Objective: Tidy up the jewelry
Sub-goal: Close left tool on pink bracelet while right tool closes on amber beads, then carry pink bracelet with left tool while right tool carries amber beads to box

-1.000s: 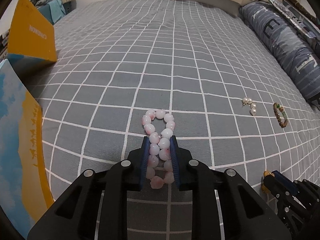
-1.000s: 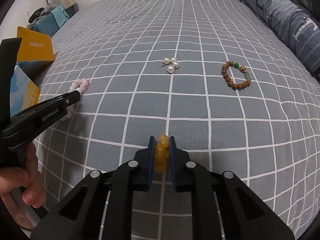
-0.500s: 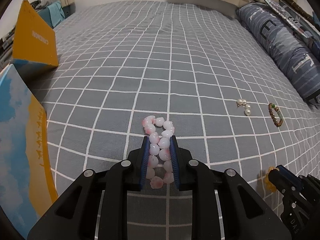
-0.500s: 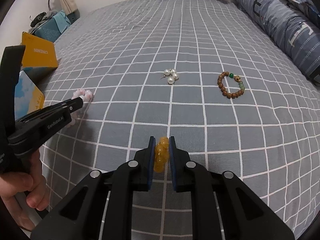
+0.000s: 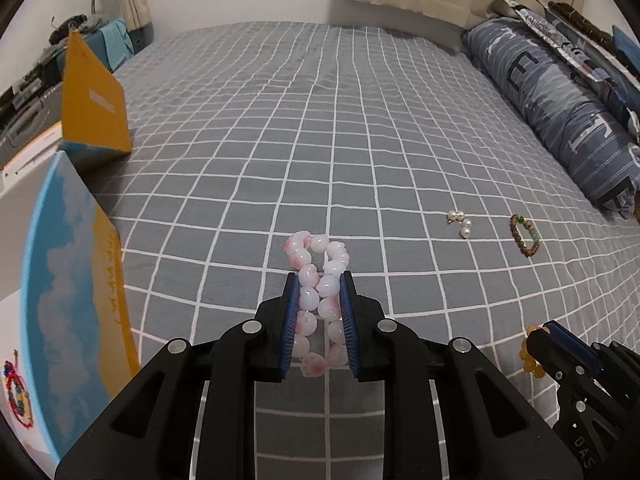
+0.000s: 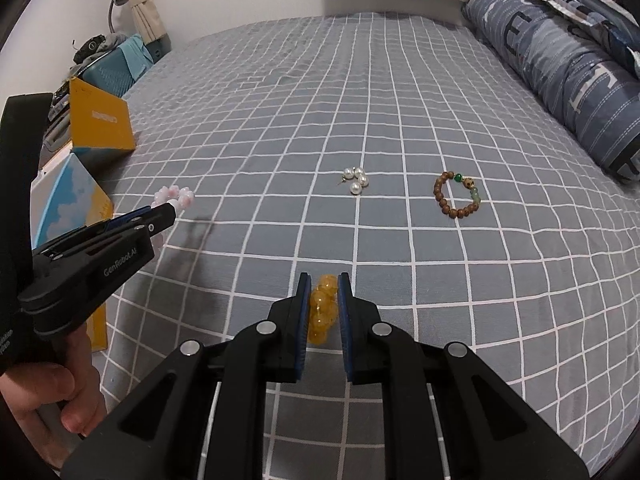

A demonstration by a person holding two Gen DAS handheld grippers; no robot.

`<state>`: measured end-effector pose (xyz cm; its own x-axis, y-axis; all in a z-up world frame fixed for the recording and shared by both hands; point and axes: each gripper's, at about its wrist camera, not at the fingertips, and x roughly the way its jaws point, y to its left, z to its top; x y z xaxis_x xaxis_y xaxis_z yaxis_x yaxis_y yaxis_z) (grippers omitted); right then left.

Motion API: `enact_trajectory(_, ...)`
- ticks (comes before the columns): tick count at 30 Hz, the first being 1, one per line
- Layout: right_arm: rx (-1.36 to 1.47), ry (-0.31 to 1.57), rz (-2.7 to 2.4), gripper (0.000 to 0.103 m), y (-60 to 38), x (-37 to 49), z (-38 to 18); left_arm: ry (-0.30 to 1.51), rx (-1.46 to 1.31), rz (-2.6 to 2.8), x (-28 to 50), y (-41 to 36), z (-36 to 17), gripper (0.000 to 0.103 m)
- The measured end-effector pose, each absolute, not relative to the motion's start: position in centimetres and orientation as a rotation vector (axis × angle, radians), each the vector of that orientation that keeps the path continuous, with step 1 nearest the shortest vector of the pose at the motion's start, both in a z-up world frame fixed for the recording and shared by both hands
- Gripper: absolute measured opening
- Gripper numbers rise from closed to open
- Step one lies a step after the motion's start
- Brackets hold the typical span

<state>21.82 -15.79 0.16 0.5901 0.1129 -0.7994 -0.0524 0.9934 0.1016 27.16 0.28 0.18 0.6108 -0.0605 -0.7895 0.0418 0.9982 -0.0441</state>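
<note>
Blue-and-yellow box [image 5: 76, 280] seen at 9 o'clock, on checked bedspread [image 5: 320, 140]. Pink bead bracelet [image 5: 318, 296] clamped between pads of left gripper [image 5: 319, 280], lifted off bedspread. Amber bead bracelet [image 6: 323, 308] pinched by right gripper [image 6: 324, 280]. Pearl earrings [image 6: 356, 179] and wooden bead bracelet [image 6: 456, 194] laid at 1 o'clock, apart.

Left gripper [image 5: 319, 280] is sitting at bottom centre of its own view, angling downward — jaws clamping a pink bead bracelet [image 5: 316, 276]. Right gripper [image 6: 324, 280] is pinching a yellow bead bracelet [image 6: 322, 310] likewise — a hand [image 6: 44, 396] is gripping the left tool's handle at lower left.
</note>
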Motion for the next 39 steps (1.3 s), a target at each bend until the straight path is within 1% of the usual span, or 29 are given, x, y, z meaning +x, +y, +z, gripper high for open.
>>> enact_trajectory(21,0.056,0.869,0.135,0.013,-13.2,19.2,4.6,0.842,-0.013,-0.022,22.6,2.3,5.1,0.020)
enact_trajectory(39,0.043,0.848,0.213,0.013,-7.6,18.1,7.0,0.802,-0.061,0.058,18.2,8.2,8.5,0.020)
